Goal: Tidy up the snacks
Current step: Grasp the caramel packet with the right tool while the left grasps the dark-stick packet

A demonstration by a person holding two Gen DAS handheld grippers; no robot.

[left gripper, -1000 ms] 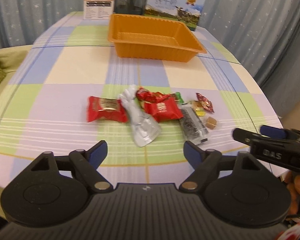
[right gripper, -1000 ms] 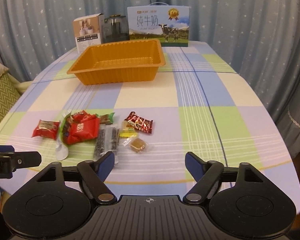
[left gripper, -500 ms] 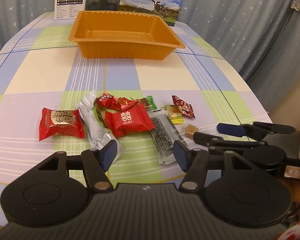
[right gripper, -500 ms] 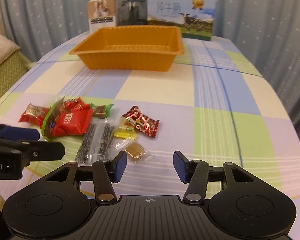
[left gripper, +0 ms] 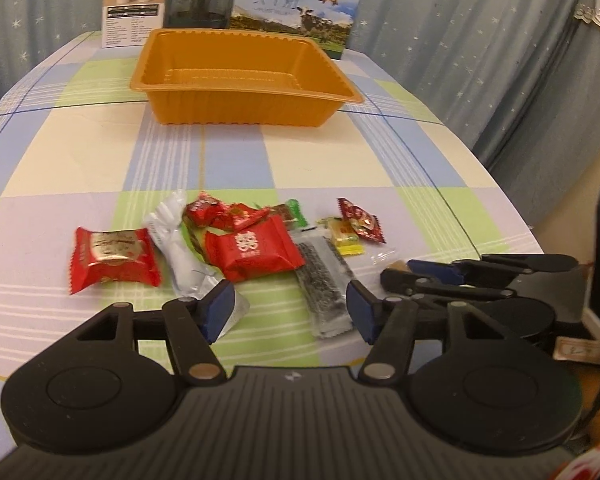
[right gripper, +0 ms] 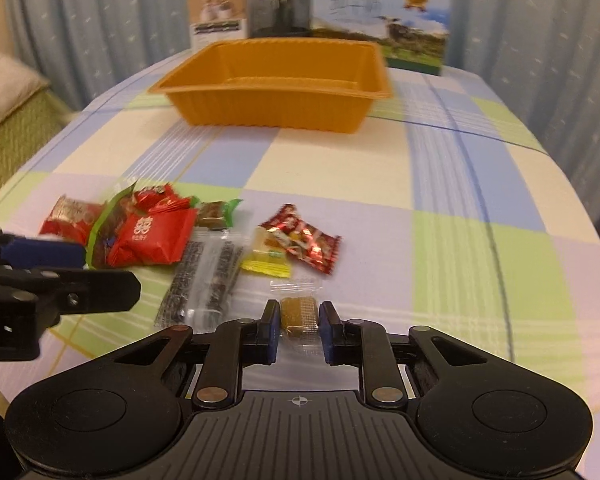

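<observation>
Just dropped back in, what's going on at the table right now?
A person is sorting loose snacks into the orange tray, which looks empty. The right tongs straddle the small brown candy in its clear wrapper, fingers nearly against it; whether they grip it yet is unclear. The left tongs are open and hold nothing, low over the table near the silver packet and the dark seaweed strip. The other snacks lie in a cluster on the checked tablecloth.
</observation>
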